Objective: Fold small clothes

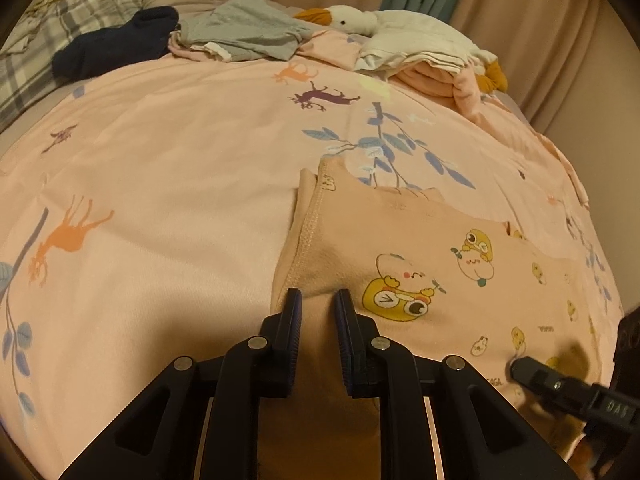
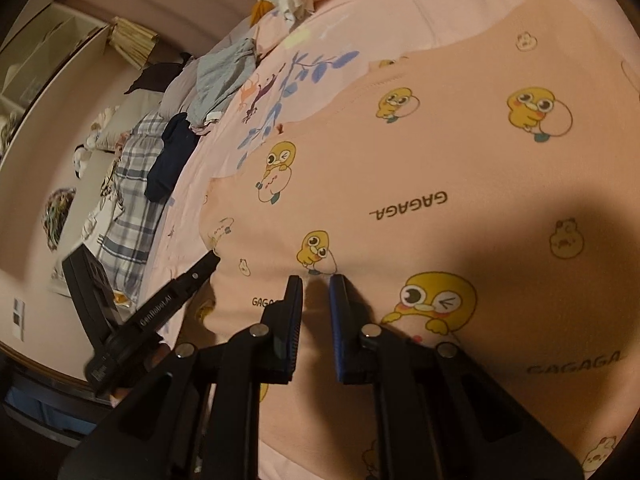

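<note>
Here, a small peach garment (image 1: pixel 440 264) printed with yellow cartoon chicks lies spread on a bed, on a pink sheet (image 1: pixel 168 160) patterned with deer and blue leaves. The left hand-held gripper (image 1: pixel 318 300) hovers low over the garment's near left part, beside a stitched hem; its jaws stand a little apart with bare cloth showing between them and nothing held. The right hand-held gripper (image 2: pixel 316 286) sits over the garment's printed middle, close to a chick motif, its jaws likewise a little apart and empty. Whether either set of fingertips touches the cloth cannot be told from these views.

Beyond the garment, toward the far end of the bed, a white goose toy (image 1: pixel 384 24) rests on a heap of pale clothes, with a grey piece (image 1: pixel 244 28) and a dark navy piece (image 1: pixel 116 40) farther off to the garment's far left, next to a plaid cover (image 1: pixel 72 16).

The garment looks thin, soft and light, likely a stretchy knit that will sag and crease when lifted rather than hold a line. It should slide easily over the sheet, so a single pinch may drag it askew. The stitched hem beside the left hand-held gripper, and a matching edge or corner on the opposite side, appear the firmest places to take hold.
</note>
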The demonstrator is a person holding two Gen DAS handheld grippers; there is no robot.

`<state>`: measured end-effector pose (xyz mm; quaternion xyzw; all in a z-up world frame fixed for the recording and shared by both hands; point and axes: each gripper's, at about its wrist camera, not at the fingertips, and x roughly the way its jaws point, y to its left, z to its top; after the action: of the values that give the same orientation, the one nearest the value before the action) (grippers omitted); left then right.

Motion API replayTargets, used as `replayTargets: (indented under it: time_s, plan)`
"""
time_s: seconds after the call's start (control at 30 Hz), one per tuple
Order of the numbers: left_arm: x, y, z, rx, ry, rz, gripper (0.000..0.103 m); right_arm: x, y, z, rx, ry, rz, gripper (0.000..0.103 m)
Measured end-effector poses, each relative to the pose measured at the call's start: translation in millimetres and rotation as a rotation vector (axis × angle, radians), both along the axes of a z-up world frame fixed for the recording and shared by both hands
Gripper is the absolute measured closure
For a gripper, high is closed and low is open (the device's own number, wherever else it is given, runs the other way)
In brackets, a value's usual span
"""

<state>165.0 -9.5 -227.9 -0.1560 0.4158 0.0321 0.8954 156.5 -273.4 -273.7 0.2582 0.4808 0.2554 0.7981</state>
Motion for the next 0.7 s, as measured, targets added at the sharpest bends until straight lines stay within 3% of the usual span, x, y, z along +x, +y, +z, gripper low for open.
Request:
replayTargets:
  time_s: [0.27, 0.4, 0.5, 0.7]
  plan:
    - [-6.2, -5.2, 2.9, 0.016, -0.014, -0.002, 0.08, 7.4, 4.5, -1.8, -0.007, -0.011, 0.003, 0.092]
    - [-14.6, -8.8, 6.7, 0.044, -0.025, -0.025, 0.068, 7.7, 5.2, -1.7, -0.008, -0.005, -0.002, 0.09]
    - [-21.5, -5.5, 8.6, 0.058, -0.001, 0.006, 0.043, 6.8, 4.8, -1.4, -0.012, -0.004, -0.006, 0.089]
    - [-33.4, 8.5, 8.8, -0.01, 0.028, 0.021, 0.04, 3.8, 12.8, 2.2, -0.065, -0.035, -0.01, 0.089]
